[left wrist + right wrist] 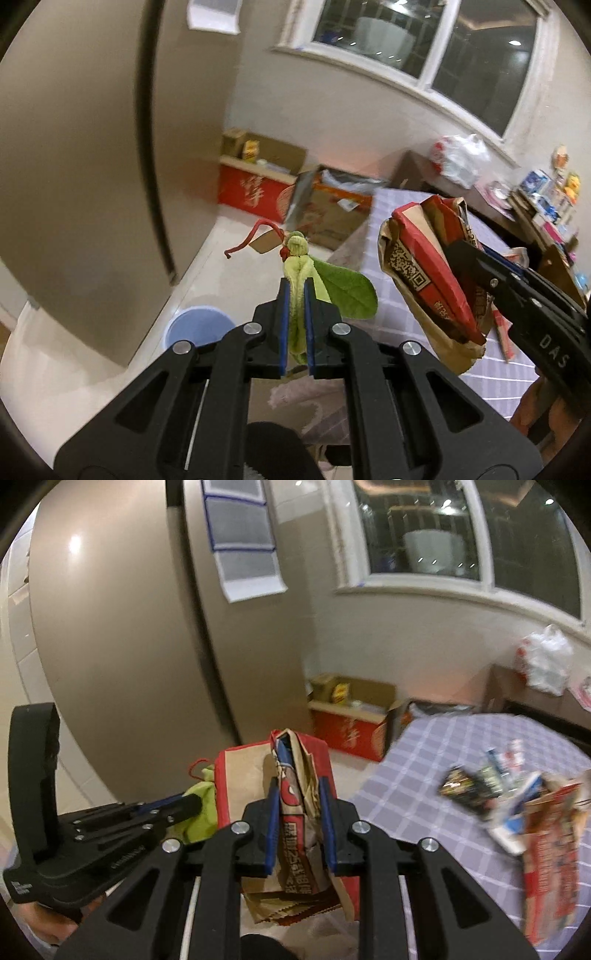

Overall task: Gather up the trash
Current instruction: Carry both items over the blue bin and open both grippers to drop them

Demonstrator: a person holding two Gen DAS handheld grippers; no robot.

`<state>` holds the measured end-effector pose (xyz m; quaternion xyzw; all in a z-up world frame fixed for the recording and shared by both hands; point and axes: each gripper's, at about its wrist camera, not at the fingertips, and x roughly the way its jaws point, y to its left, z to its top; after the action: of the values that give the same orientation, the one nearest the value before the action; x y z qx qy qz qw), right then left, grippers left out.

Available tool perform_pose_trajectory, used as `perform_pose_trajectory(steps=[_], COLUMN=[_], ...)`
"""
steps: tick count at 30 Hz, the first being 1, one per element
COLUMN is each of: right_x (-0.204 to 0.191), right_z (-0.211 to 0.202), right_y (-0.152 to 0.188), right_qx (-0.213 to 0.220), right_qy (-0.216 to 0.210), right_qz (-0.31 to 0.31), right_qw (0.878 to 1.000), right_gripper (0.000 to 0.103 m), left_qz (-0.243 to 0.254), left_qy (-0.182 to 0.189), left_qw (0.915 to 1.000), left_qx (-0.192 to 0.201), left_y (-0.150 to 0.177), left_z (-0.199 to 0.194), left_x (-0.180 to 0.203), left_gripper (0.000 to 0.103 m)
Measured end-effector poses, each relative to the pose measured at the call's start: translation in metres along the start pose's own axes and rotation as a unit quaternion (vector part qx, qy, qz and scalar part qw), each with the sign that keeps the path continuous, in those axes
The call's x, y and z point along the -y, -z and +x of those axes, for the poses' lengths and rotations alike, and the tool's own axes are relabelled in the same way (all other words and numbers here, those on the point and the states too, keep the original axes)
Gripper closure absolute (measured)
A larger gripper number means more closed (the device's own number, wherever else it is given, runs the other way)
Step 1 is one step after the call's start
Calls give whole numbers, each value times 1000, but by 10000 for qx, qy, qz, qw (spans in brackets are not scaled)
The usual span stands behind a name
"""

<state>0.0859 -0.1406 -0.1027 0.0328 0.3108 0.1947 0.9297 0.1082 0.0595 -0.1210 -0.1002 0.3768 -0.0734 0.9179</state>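
Two grips show in the left wrist view. The left gripper point(296, 325) has its jaws clamped on a soft green plush point(300, 280) with a felt leaf; its long axis runs forward between the jaws. The blue bin point(197, 326) lies below, left of the jaws, nearer this hand.

In the right wrist view, the right gripper point(300, 821) clamps a crumpled paper bag point(299, 834), standing lengthwise. More trash point(517, 805) lies on the checked worktop point(417, 775), right of the jaws.

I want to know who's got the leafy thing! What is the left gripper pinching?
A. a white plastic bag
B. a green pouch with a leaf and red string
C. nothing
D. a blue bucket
B: in the left wrist view the left gripper has its blue pads closed on the green pouch, whose leaf and red string stick out past the fingertips.
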Motion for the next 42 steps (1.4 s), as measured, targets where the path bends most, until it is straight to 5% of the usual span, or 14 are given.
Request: perform_pose_trajectory(steps=[22, 25, 27, 33, 42], right_x=[-74, -83, -85, -72, -54], right_z=[170, 199, 216, 221, 185], right_y=[14, 14, 17, 33, 32], right_qx=[-1159, -1151, -1192, -1397, -1012], right_qy=[-584, -705, -595, -334, 274], right_qz=[-358, -494, -541, -344, -389], right_qw=[9909, 9896, 9896, 9890, 9937], right_gripper=[83, 72, 40, 37, 27], left_qz=[-1035, -1126, -1159, -1198, -928], left_qy=[-791, -994, -1111, -1109, -936], left_qw=[9881, 9850, 9829, 9797, 9827], left_qx=[-819, -854, -901, -1162, -1301], left_y=[31, 31, 30, 34, 31], left_z=[75, 82, 86, 103, 122], left_x=[-148, -166, -175, -183, -165], left_gripper=[96, 96, 96, 96, 95])
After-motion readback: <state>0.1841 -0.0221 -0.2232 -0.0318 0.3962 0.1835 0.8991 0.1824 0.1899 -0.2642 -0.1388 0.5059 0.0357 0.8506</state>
